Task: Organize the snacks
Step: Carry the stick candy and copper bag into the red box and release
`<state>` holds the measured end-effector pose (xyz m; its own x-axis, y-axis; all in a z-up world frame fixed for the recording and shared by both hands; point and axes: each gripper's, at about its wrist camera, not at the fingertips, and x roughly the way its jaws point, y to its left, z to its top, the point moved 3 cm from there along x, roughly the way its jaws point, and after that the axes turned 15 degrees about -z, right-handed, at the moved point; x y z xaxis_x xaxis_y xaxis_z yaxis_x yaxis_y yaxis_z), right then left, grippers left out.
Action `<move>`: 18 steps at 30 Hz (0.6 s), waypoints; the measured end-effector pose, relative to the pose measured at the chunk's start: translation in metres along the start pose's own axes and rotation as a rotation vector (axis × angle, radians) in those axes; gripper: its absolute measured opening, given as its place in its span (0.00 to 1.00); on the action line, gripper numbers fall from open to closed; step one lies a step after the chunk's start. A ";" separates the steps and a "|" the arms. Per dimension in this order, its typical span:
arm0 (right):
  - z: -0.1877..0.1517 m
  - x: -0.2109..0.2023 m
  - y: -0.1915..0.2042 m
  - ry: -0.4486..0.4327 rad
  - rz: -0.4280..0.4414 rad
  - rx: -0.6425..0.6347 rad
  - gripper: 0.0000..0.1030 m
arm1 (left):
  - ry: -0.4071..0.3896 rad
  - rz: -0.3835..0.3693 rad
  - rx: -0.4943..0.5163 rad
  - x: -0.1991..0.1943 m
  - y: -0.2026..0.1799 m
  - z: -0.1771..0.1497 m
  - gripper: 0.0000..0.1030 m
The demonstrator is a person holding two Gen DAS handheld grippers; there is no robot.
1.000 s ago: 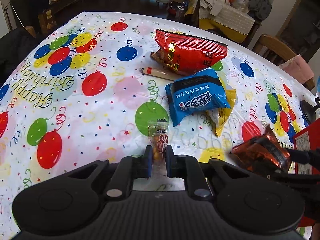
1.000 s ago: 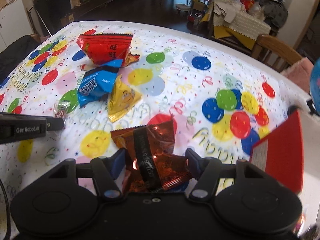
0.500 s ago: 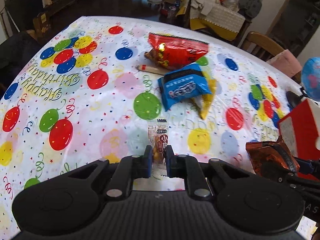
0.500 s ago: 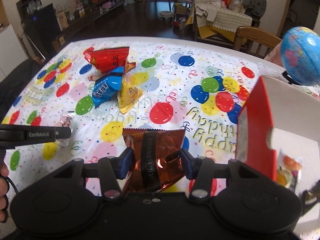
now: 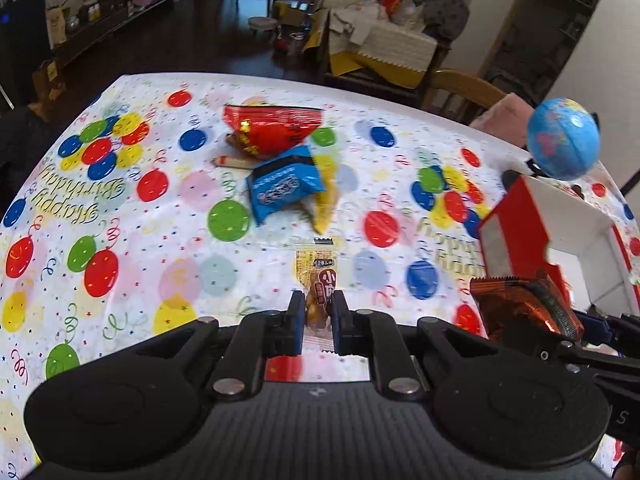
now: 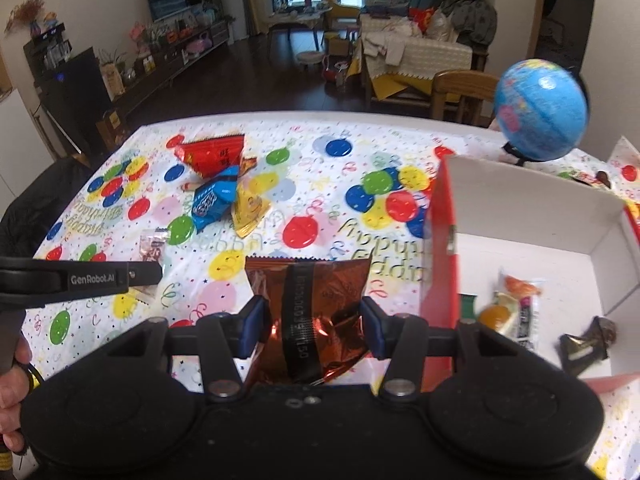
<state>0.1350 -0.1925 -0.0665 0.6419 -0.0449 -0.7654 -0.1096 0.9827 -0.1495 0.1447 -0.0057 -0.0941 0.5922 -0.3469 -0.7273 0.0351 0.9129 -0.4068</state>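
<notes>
Balloon-print "Happy Birthday" tablecloth (image 5: 120, 208) covers the table, with a cluttered living room behind.

Left gripper (image 5: 316, 322): jaws nearly together, clamped on a small clear-and-yellow snack sachet with a brown label (image 5: 318, 280), held clear of the cloth.

Right gripper (image 6: 310, 330): jaws partway apart, pads pressed into both sides of a crinkled copper-orange foil packet with a black stripe (image 6: 310, 304).

Container: red cardboard box with a white interior (image 6: 520, 208), at 3 o'clock of the right gripper and just beside it, near wall upright. Inside, on the floor: an orange-and-yellow wrapped sweet (image 6: 508, 304) and a dark wrapped piece (image 6: 588, 340), both toward the near end; the rest is bare.

Still on the cloth, at 11 o'clock from the right gripper: red foil bag (image 6: 212, 156), blue packet (image 6: 214, 200) and yellow packet (image 6: 250, 210), overlapping in one pile.

Risks (judgement):
- Foil packet is gripped low and puffy; it may slip or swing against the box's red near wall on the way over, tipping the light box.
- Sachet is pinched by its lower end only and could slide out.
- Both grippers converge on one box, so a collision is possible.
- Blue desk globe (image 6: 540, 108) stands at 12 o'clock just behind the box, so an overshoot could knock it.
</notes>
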 end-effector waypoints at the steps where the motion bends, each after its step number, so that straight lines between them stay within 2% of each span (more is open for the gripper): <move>1: 0.000 -0.004 -0.004 -0.007 -0.006 0.006 0.48 | -0.001 -0.003 0.006 -0.001 -0.005 -0.001 0.12; 18: -0.007 -0.037 -0.091 -0.093 -0.115 0.094 0.48 | -0.039 -0.093 0.193 0.001 -0.123 0.007 0.12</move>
<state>0.1156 -0.2815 -0.0288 0.7143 -0.1450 -0.6847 0.0373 0.9848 -0.1697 0.1465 -0.1166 -0.0416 0.6096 -0.4264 -0.6682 0.2427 0.9029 -0.3547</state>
